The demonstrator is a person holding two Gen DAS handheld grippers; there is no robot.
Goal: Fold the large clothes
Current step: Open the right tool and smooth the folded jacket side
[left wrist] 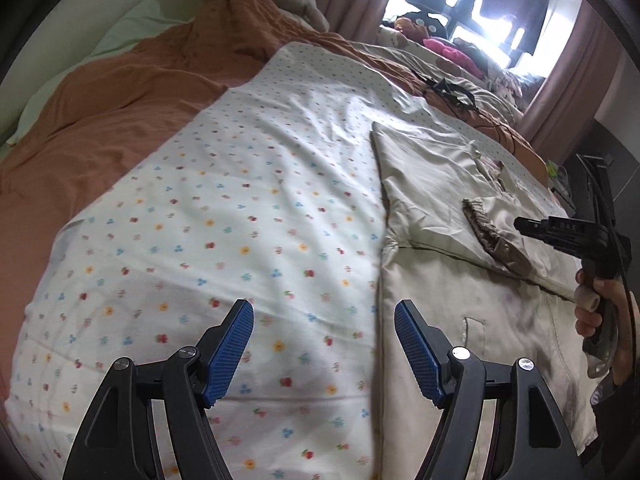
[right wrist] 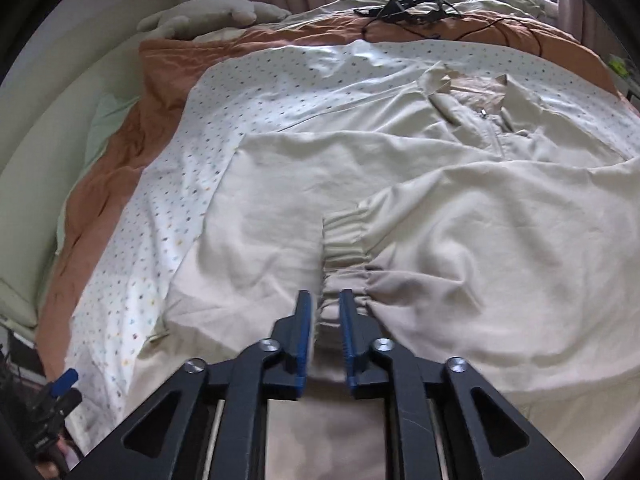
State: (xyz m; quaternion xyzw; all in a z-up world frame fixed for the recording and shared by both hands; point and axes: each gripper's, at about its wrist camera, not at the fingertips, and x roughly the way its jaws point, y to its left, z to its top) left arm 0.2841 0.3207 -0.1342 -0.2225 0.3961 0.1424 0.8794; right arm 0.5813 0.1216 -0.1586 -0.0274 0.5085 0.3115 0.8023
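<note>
Clamped on the gathered cuff of a sleeve, the right gripper has its blue pads drawn close together with a bunch of elastic cloth pinched between them. That cuff belongs to the beige jacket, which lies flat and face-up on the dotted sheet, its collar and zip at the far end from the gripper and its hem toward the near end. The sleeve runs out from the cuff to the right and away, crossing the jacket's body, so the jacket's long axis points straight ahead of the right gripper while the sleeve lies slantwise over it.

In the left wrist view the jacket sits to the right of the left gripper, whose jaws stand wide apart with nothing between them, poised over the line where the jacket's edge meets the dotted sheet. The right gripper shows there too, held in a hand, just by the ribbed cuff.

As I judge it, the sleeve is being laid across the body; the right hand is plainly the nearer one, and the left is placed for the jacket's side edge.

Beyond the jacket an orange blanket borders the sheet, with a tangle of black cable past the collar.
</note>
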